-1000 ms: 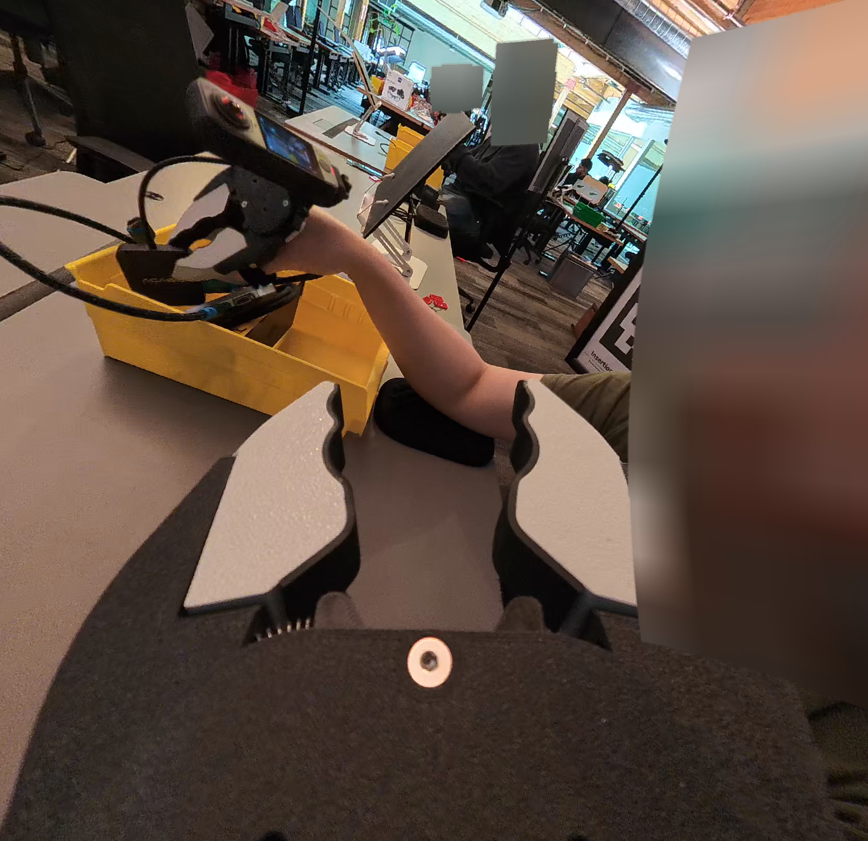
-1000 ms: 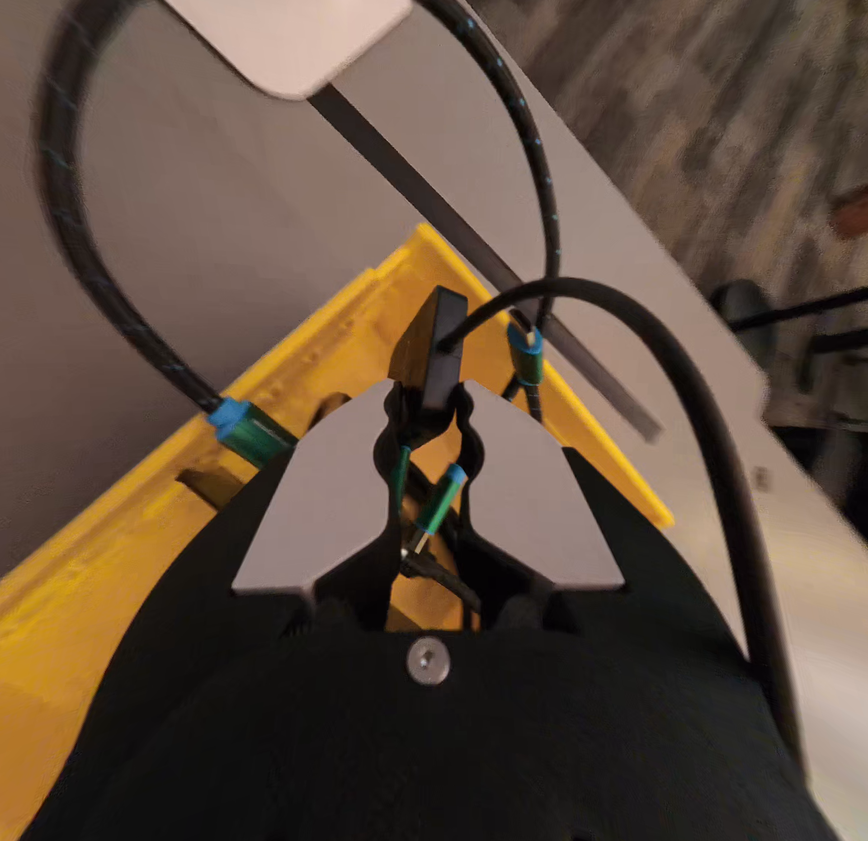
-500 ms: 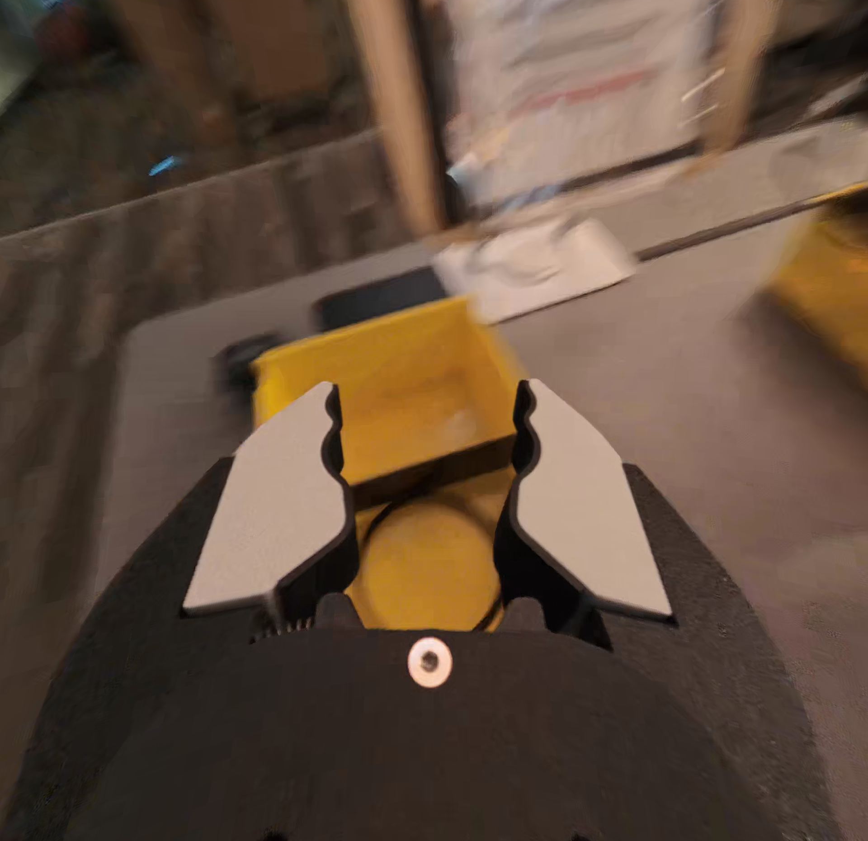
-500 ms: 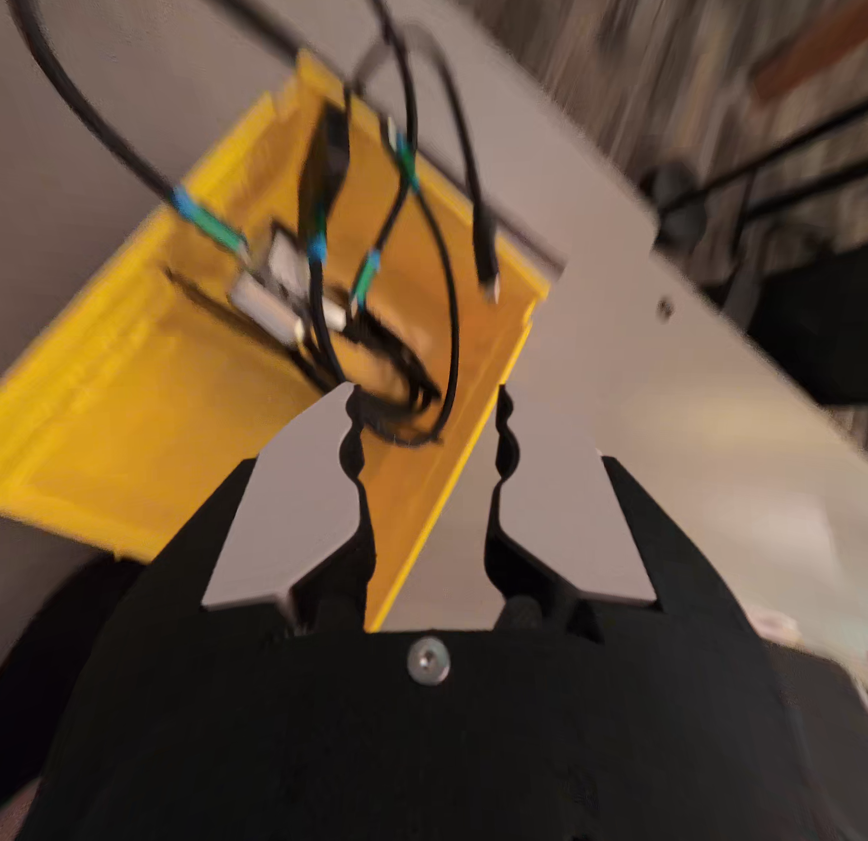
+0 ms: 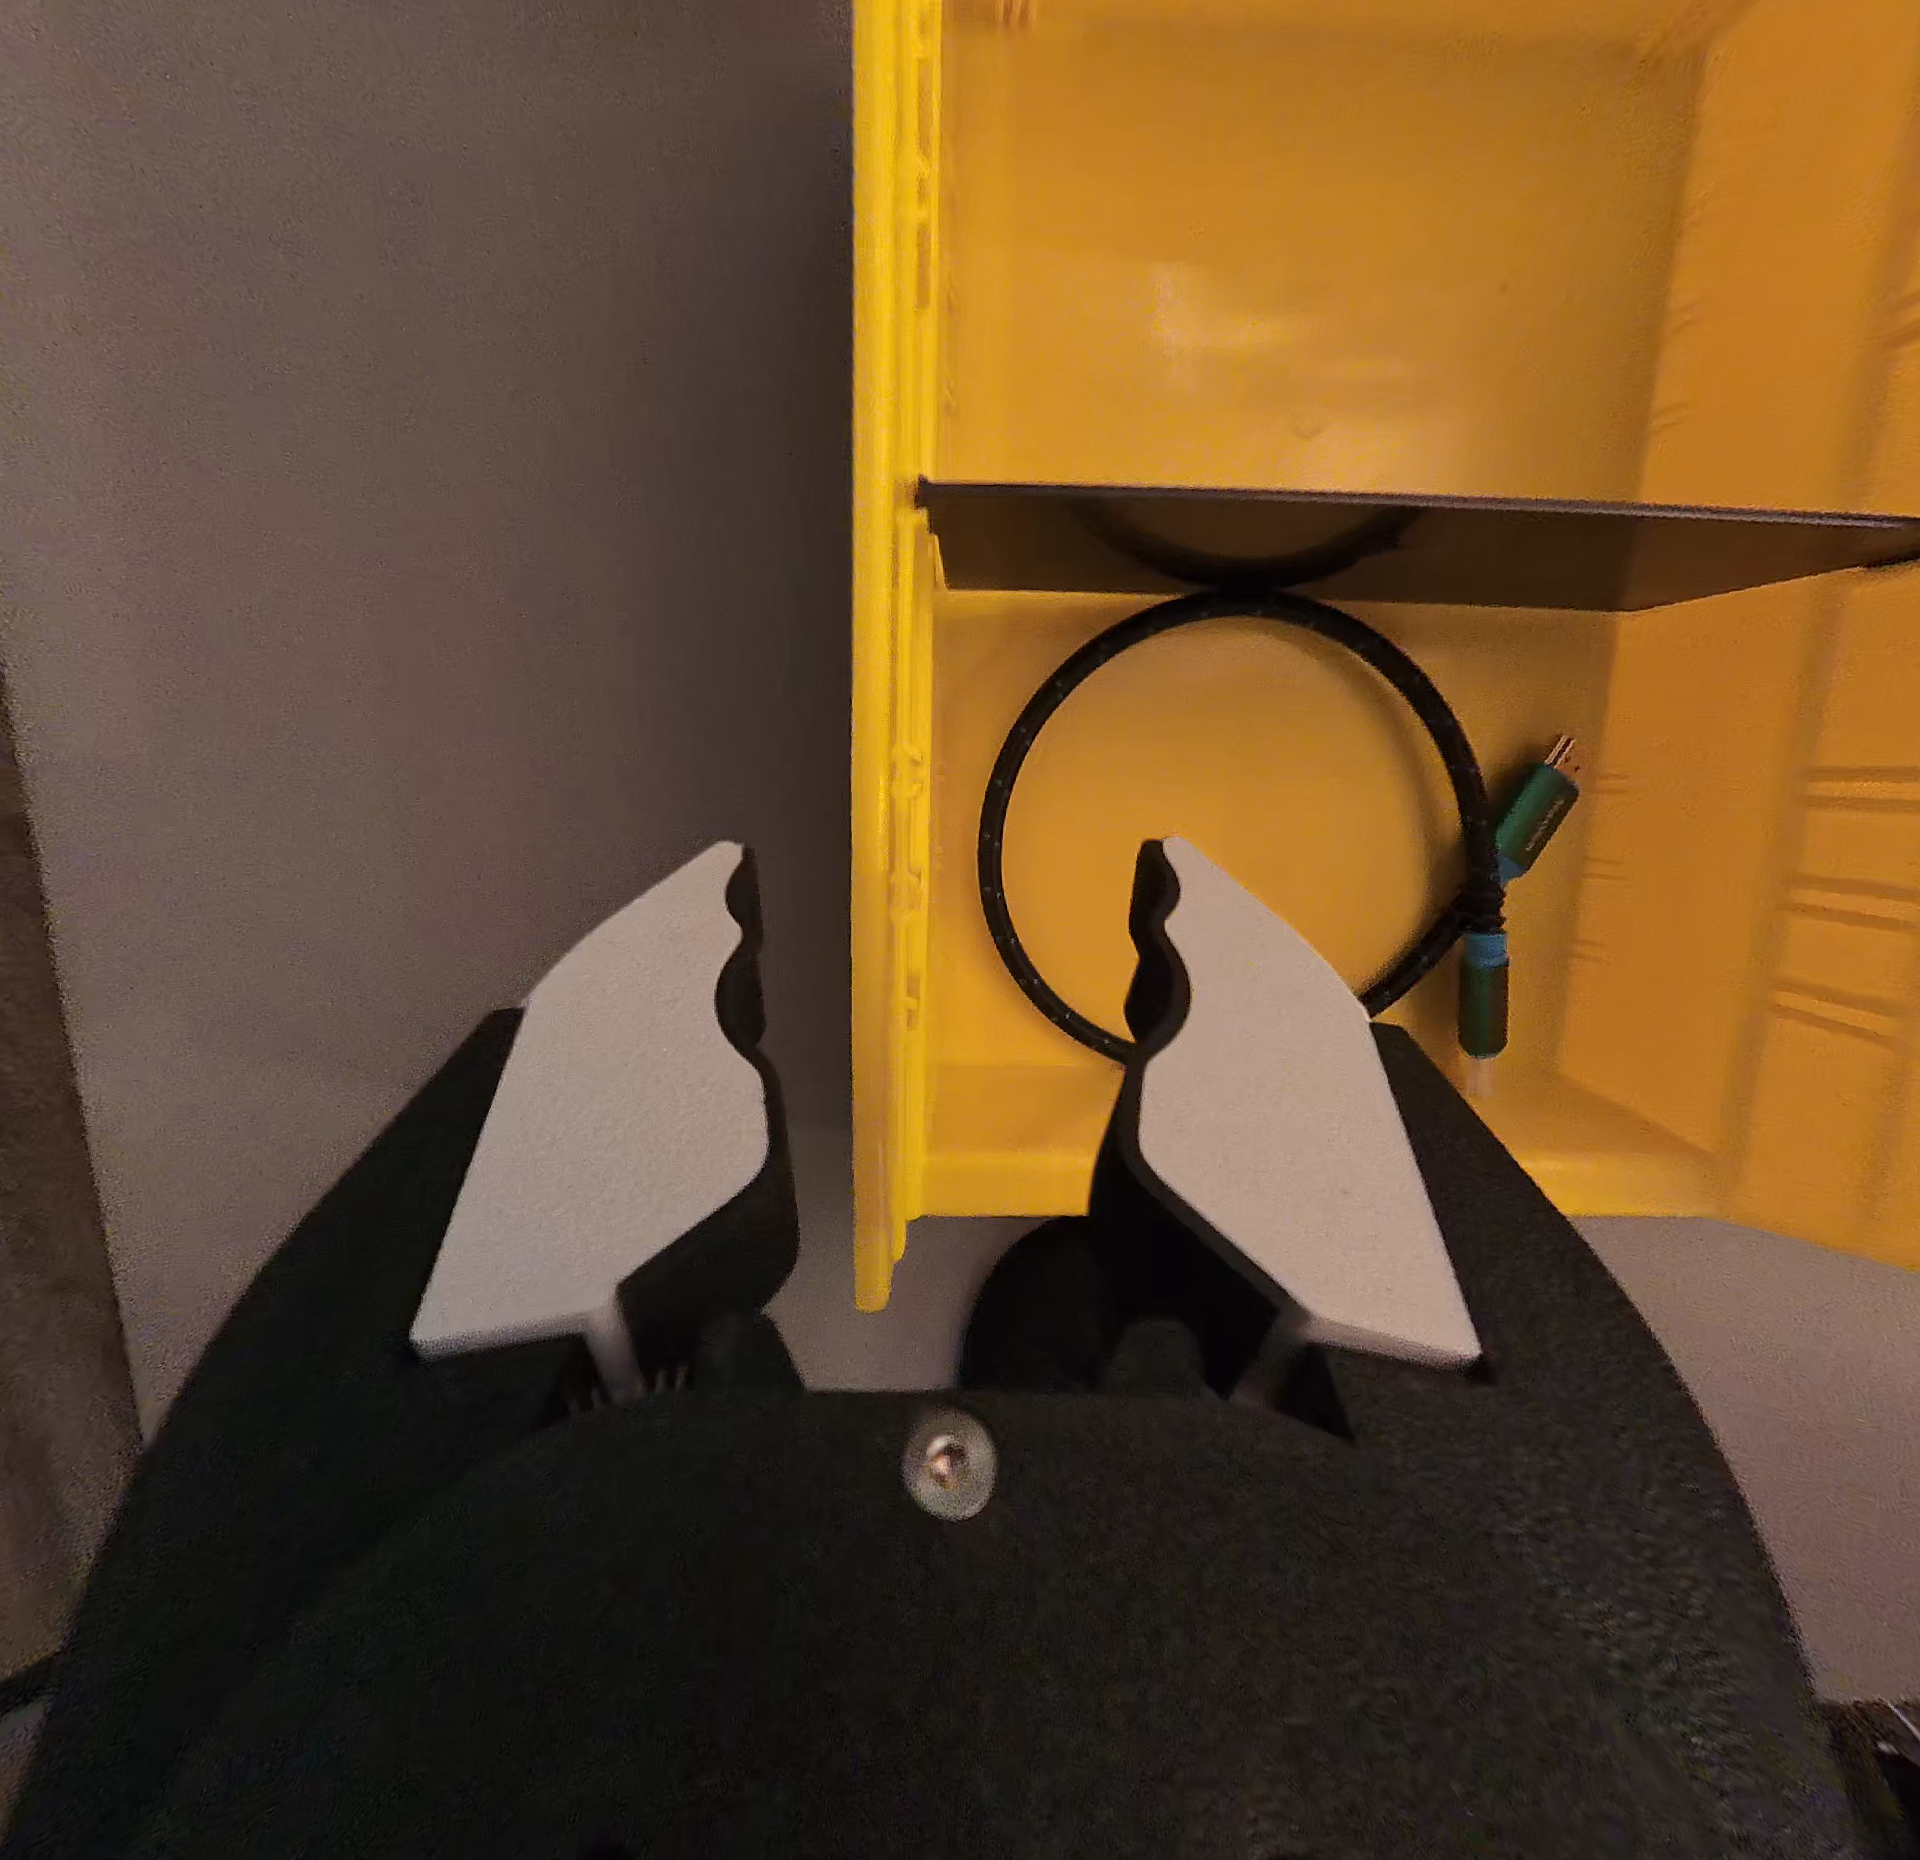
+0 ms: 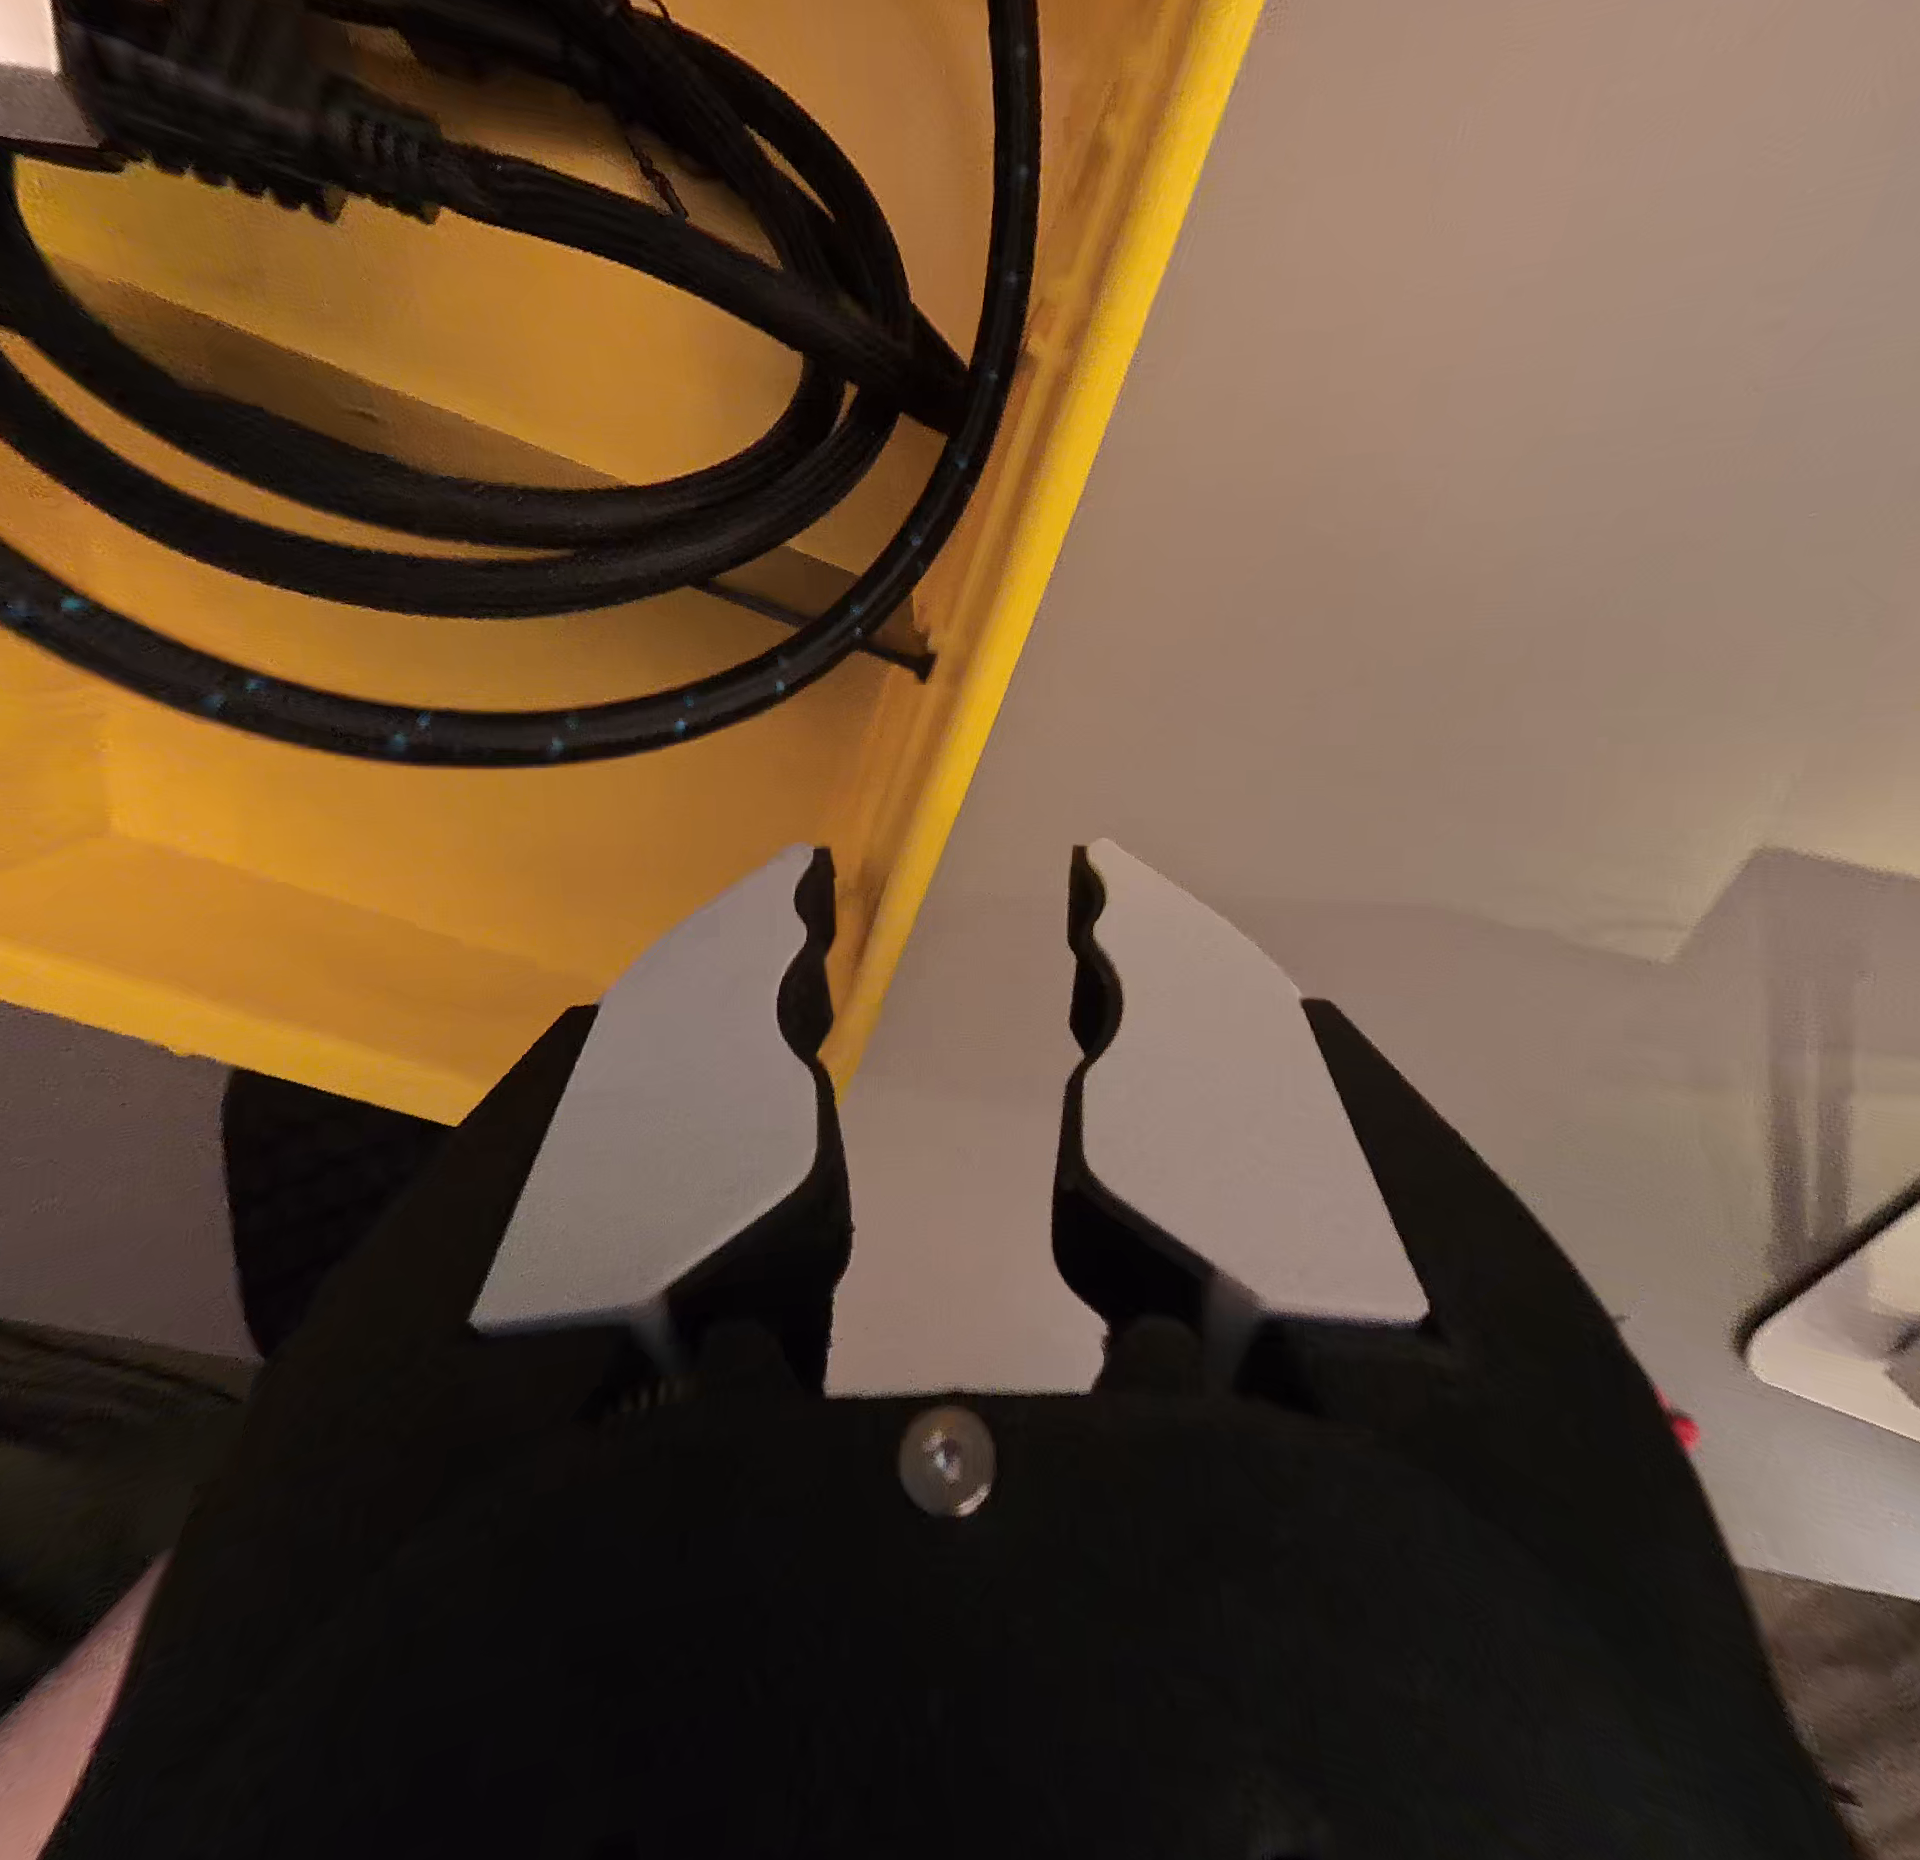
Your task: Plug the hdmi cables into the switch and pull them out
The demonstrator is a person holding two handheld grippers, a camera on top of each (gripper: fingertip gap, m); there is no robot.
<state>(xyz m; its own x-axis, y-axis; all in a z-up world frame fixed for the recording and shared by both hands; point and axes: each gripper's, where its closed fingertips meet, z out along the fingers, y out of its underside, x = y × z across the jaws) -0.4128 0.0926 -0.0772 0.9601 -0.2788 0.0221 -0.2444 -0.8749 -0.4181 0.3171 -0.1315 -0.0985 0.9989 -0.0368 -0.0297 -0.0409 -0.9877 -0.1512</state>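
Note:
In the left wrist view a yellow bin (image 5: pixel 894 667) holds a coiled black braided HDMI cable (image 5: pixel 995 823) with green and blue plugs (image 5: pixel 1538 802), lying in front of a black divider (image 5: pixel 1455 553). My left gripper (image 5: pixel 945 854) is open and empty, with its jaws either side of the bin's left wall near the front corner. In the right wrist view another yellow bin (image 6: pixel 1091 356) holds several black cables (image 6: pixel 571 745) and a blurred black block with a ribbed cable collar (image 6: pixel 239 117). My right gripper (image 6: pixel 951 854) is open and empty at this bin's right rim.
The grey table (image 5: pixel 416 460) lies left of the first bin and shows right of the second one (image 6: pixel 1455 460). A black pad (image 6: pixel 301 1166) sits by that bin's front corner. A white stand base (image 6: pixel 1849 1343) is at the far right. The left gripper's tips are roughly 75 cm from the right gripper's.
My right gripper let go of the black switch box, opened, and drew back to the bin's rim. My left gripper swung round and came down over a bin with one coiled cable.

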